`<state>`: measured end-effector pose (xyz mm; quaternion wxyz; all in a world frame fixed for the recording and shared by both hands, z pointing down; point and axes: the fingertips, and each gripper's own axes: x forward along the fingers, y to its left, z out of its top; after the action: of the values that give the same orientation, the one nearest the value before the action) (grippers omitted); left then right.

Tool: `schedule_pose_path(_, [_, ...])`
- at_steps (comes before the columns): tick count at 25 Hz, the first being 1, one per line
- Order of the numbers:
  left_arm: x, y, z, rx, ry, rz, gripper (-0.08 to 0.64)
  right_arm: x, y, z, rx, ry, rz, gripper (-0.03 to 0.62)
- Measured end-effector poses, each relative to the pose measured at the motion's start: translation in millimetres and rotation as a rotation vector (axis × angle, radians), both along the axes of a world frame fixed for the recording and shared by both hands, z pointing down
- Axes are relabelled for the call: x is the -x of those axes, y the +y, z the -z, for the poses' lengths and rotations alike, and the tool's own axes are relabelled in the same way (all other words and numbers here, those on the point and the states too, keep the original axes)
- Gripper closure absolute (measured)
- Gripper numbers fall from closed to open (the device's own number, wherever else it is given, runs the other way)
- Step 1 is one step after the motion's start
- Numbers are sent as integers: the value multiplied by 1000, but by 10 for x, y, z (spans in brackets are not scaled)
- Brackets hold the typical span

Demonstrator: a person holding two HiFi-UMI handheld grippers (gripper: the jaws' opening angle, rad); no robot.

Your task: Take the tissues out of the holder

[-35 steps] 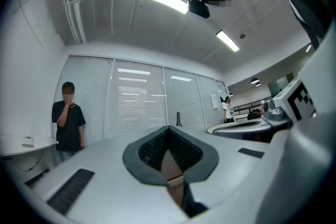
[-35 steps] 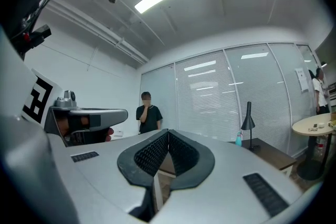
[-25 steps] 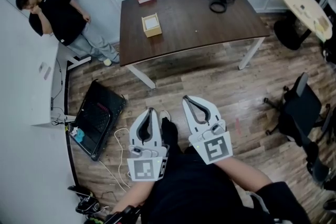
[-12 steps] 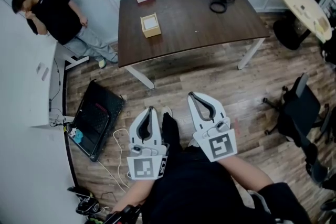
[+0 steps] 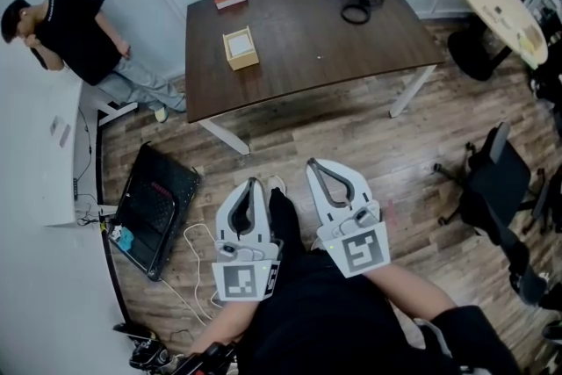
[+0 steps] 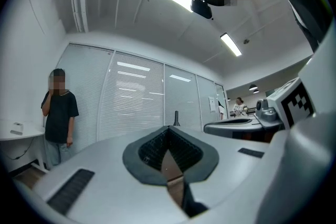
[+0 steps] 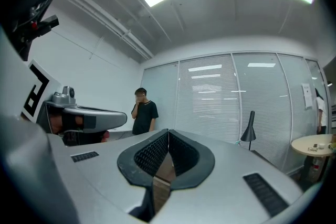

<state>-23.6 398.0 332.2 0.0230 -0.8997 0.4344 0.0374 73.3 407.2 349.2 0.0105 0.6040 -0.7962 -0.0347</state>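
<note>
Left gripper [image 5: 253,185]: jaws pressed together on nothing, carried low before the body, which looks like a resting carry with the work out of reach.
Right gripper [image 5: 314,166]: closed and empty too, just beside the left, tips toward the table [image 5: 351,39].
Floor [image 5: 351,145]: wood planks lie between grippers and table, so an approach comes first.
Holder [image 5: 243,62]: small wooden box on the table's left part, well apart from both grippers.
Tissues [image 5: 239,43]: white, showing at the holder's open top, not yet taken out.
</note>
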Motion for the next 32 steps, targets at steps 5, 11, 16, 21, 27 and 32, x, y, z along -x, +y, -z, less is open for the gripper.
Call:
schedule_pose_path(5, [-10, -286, -64, 6, 17, -4, 561, -14, -264, -84, 20, -44, -3, 583])
schedule_pose_path(11, [-106, -733, -183, 15, -6, -41, 561, -32, -790, -131, 31, -6, -16, 583])
schedule_pose_path(16, [-84, -1247, -182, 22, 4, -32, 561, 6, -1275, -114, 27, -1, -23, 583])
schedule_pose_path(21, [-24, -1729, -177, 33, 8, -32, 561, 142, -1735, -109, 45, 51, -8, 583])
schedule_pose_path(27, [86, -2221, -207, 58, 24, -29, 561, 256, -2207, -73, 60, 40, -10, 583])
schedule_pose_path(32, [83, -2542, -265, 76, 44, -41, 561, 310, -2510, -110, 85, 36, -22, 583])
